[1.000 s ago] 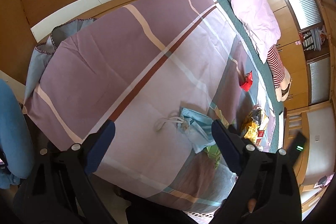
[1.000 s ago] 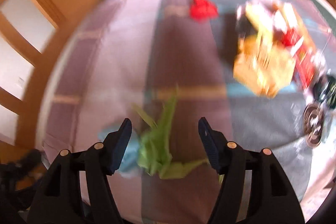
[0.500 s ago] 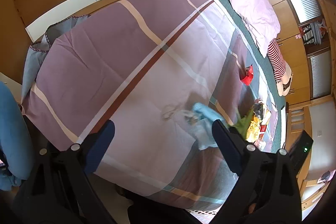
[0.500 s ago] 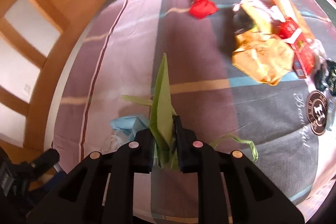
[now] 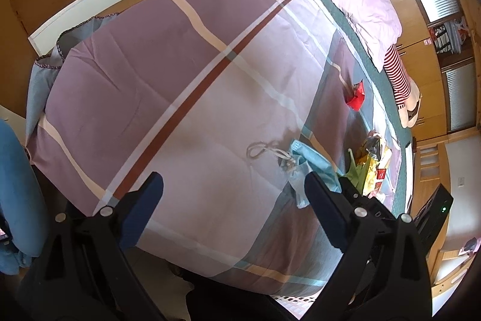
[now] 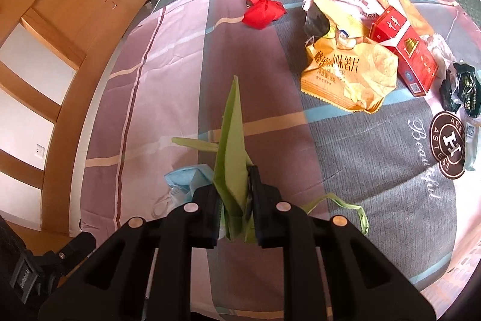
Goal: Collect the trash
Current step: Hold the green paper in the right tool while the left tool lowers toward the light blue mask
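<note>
Right gripper (image 6: pixel 234 191) is clamping a folded green bag (image 6: pixel 230 146) — thin non-woven fabric by the look of it, creased into a stiff upright spike, one limp handle loop trailing right across the quilt (image 6: pixel 360 164). We are pinching it low on the fold, probably so the whole bag lifts as one piece; we take it for the collecting bag, though we cannot confirm that.

Left gripper (image 5: pixel 234 188) is hanging wide open over the near edge of the bed, holding nothing, its blue pads framing a crumpled light-blue face mask (image 5: pixel 309 167) with white ear loops, lying flat just beside the green bag.

Remaining trash is sitting farther up the quilt — a crinkled yellow chip bag (image 6: pixel 348 71) touching a rigid red cigarette carton (image 6: pixel 402 50), a crumpled red wrapper (image 6: pixel 261 12) well apart, a dark foil wrapper (image 6: pixel 463 89) at the right edge.
</note>
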`<state>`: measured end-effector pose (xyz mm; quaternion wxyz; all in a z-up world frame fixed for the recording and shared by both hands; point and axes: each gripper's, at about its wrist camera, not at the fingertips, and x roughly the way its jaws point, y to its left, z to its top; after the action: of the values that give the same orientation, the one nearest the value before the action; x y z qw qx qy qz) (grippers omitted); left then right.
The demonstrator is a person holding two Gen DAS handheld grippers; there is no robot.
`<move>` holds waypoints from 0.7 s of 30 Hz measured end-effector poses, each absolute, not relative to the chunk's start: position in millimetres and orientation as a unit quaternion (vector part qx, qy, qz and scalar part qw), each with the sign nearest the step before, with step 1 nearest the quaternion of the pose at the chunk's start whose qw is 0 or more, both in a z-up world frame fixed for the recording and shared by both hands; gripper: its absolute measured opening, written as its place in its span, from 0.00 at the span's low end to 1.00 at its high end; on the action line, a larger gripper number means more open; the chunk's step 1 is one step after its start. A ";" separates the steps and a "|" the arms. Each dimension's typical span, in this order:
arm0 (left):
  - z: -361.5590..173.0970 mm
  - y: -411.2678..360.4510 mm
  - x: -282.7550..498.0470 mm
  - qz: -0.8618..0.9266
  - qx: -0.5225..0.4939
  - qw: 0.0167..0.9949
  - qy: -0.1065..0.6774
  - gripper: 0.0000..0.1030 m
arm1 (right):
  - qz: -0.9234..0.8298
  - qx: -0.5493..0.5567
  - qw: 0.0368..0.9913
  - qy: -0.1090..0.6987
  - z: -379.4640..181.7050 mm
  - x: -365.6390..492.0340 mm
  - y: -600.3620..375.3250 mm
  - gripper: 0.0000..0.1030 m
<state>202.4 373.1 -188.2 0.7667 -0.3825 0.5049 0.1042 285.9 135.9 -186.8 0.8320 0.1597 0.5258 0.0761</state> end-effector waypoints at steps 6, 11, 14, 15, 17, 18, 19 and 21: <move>-188.7 372.4 201.4 0.104 -0.381 0.767 0.506 0.92 | 0.073 0.157 0.836 0.521 -185.3 286.0 133.6 0.18; -189.6 372.6 201.7 0.104 -0.381 0.766 0.507 0.92 | 0.056 0.152 0.849 0.503 -178.6 284.5 131.3 0.18; -190.8 373.4 201.3 0.105 -0.380 0.766 0.508 0.92 | 0.041 0.155 0.858 0.488 -173.7 282.9 126.6 0.18; -191.2 373.5 201.3 0.105 -0.380 0.766 0.509 0.92 | 0.038 0.157 0.859 0.485 -173.0 283.0 125.3 0.18; -192.1 372.9 201.3 0.105 -0.380 0.765 0.509 0.92 | 0.033 0.161 0.861 0.482 -172.4 283.2 122.2 0.18; -192.5 372.9 201.0 0.105 -0.380 0.764 0.510 0.92 | 0.031 0.162 0.860 0.484 -173.2 283.7 121.1 0.18; -192.7 372.3 201.0 0.105 -0.380 0.764 0.510 0.92 | 0.031 0.161 0.858 0.487 -174.9 284.5 120.9 0.18; -192.9 371.6 201.3 0.104 -0.379 0.765 0.511 0.92 | 0.033 0.161 0.852 0.497 -179.2 286.1 122.0 0.18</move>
<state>201.3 371.6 -192.9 0.7646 -0.3787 0.5110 0.1042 286.1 122.0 -179.2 0.8520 0.1607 0.4972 0.0328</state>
